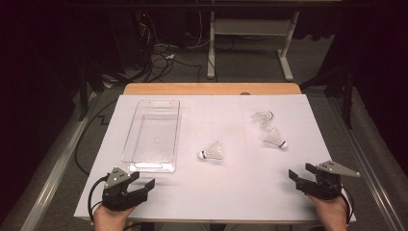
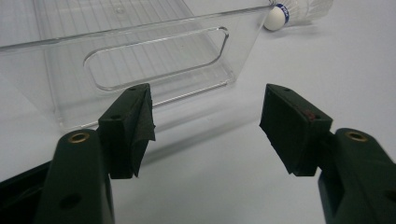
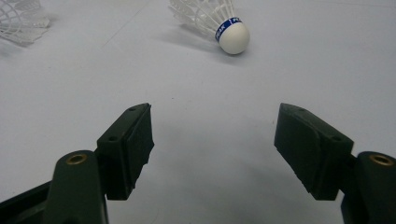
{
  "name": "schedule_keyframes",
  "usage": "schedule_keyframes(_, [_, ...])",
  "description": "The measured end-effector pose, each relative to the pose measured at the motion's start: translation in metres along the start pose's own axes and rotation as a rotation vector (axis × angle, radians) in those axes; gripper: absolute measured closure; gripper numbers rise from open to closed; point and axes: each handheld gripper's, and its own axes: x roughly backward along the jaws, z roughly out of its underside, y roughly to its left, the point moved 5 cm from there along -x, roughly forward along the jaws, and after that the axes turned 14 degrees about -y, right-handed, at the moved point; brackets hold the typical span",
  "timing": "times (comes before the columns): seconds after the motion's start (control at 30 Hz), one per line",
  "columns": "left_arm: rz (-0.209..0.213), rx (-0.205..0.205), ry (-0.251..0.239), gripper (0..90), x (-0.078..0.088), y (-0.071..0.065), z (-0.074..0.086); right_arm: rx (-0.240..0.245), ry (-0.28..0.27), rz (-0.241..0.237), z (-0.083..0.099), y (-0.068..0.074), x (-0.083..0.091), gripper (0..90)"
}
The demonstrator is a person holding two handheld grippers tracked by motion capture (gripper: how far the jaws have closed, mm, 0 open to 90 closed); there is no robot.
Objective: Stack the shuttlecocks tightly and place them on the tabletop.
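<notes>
Left gripper (image 1: 144, 185) sits at the near-left corner of the white-covered counter (image 1: 240, 187), jaws spread wide w/ nothing between them. Just ahead of it — near but not touching — is the short end wall of the clear rectangular plastic bin (image 1: 153, 135), which lies lengthwise away from the person. In the left gripper view that wall w/ its oblong handle cut-out (image 2: 156, 58) stands straight in front of the jaws, and past the bin's corner a white feather shuttlecock w/ a blue band by its round cork (image 2: 294, 10) peeks in at top right.

Right gripper (image 1: 299, 178) rests at the near-right corner, jaws likewise spread, gripping nothing. In the right gripper view a shuttlecock (image 3: 219, 21) lies on its side ahead of the jaws, cork toward the camera, well apart from them; a second one's feather skirt (image 3: 21, 21) shows at top left.

From the high view — three shuttlecocks on the counter: one mid-counter just right of the bin (image 1: 212, 152), two further right, (image 1: 275, 138) and (image 1: 263, 117), near each other.
</notes>
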Motion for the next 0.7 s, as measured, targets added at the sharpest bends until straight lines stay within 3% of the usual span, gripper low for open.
schedule_keyframes(0.37, [0.008, -0.031, 0.016, 34.9, -0.006, -0.011, 0.001, 0.0, 0.002, -0.003, 0.0, 0.0, 0.0, 28.6])
schedule_keyframes(0.7, [0.036, -0.033, 0.032, 35.7, -0.01, -0.02, 0.0, 0.007, 0.006, -0.011, 0.001, 0.003, -0.001, 28.6])
